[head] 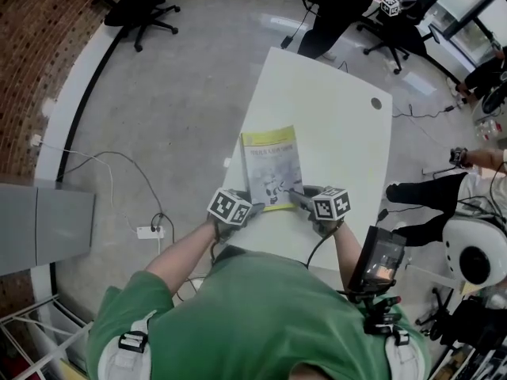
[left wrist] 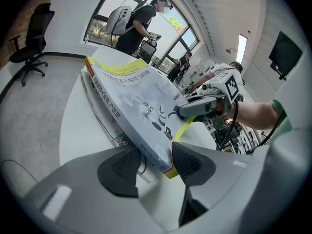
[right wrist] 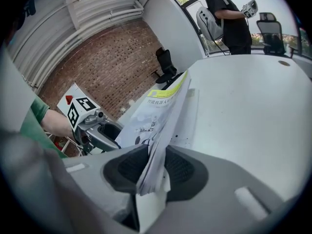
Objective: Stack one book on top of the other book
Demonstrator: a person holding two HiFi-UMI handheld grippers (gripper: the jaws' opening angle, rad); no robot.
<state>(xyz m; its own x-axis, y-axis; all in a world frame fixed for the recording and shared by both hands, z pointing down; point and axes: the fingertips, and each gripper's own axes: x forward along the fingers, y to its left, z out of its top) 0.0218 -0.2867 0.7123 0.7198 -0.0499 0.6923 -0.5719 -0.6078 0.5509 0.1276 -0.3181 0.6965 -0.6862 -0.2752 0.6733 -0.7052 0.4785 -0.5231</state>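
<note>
A thick book (head: pixel 272 169) with a yellow-green band and a pale illustrated cover lies lengthwise on the white table (head: pixel 333 109). In the left gripper view this book (left wrist: pixel 131 96) is tilted, its near end raised over a second, thinner book (left wrist: pixel 105 126) lying flat under it. My left gripper (left wrist: pixel 155 162) has the top book's near left corner between its pads, which press on spine and cover. My right gripper (right wrist: pixel 152 165) is closed on the near right corner, with the page edges (right wrist: pixel 156 145) pinched between its pads. In the head view, both grippers (head: pixel 255 209) (head: pixel 297 199) sit at the book's near edge.
The table has a round cable hole (head: pixel 375 103) at its far right. A person in black (head: pixel 337 6) stands at the far end, with office chairs (head: pixel 142 6) around. A power strip (head: pixel 148 232) and cables lie on the floor at the left.
</note>
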